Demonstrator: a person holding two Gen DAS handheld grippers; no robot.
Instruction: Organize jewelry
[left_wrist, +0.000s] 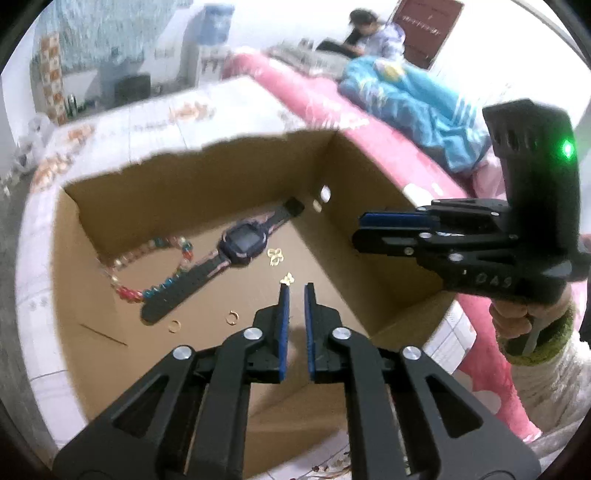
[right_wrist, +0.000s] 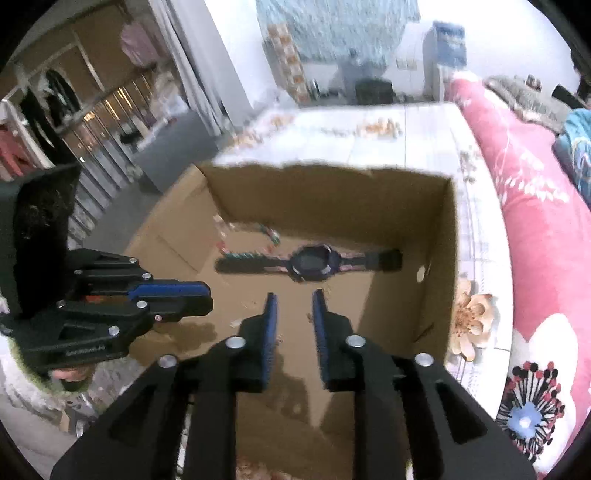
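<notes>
An open cardboard box (left_wrist: 192, 181) (right_wrist: 332, 199) holds a dark smartwatch (left_wrist: 242, 245) (right_wrist: 310, 263) lying flat. A string of coloured beads (left_wrist: 155, 275) (right_wrist: 271, 236) curls beside its strap. Small gold pieces lie on the box floor: a clover earring (left_wrist: 275, 256), another (left_wrist: 287, 278) just past my left fingertip, and two little hoops (left_wrist: 232, 318) (left_wrist: 174, 325). My left gripper (left_wrist: 296, 288) (right_wrist: 207, 293) hangs over the box floor, open a narrow gap, nothing between its pads. My right gripper (right_wrist: 295, 295) (left_wrist: 364, 225) is above the box, open and empty.
The box stands on a table with a white floral cloth (left_wrist: 229, 107) (right_wrist: 424, 125). A bed with a pink quilt (right_wrist: 535, 229) and a blue blanket (left_wrist: 413, 103) runs along the right. A person (left_wrist: 373, 33) sits at the far end. A water dispenser (left_wrist: 214, 37) stands behind.
</notes>
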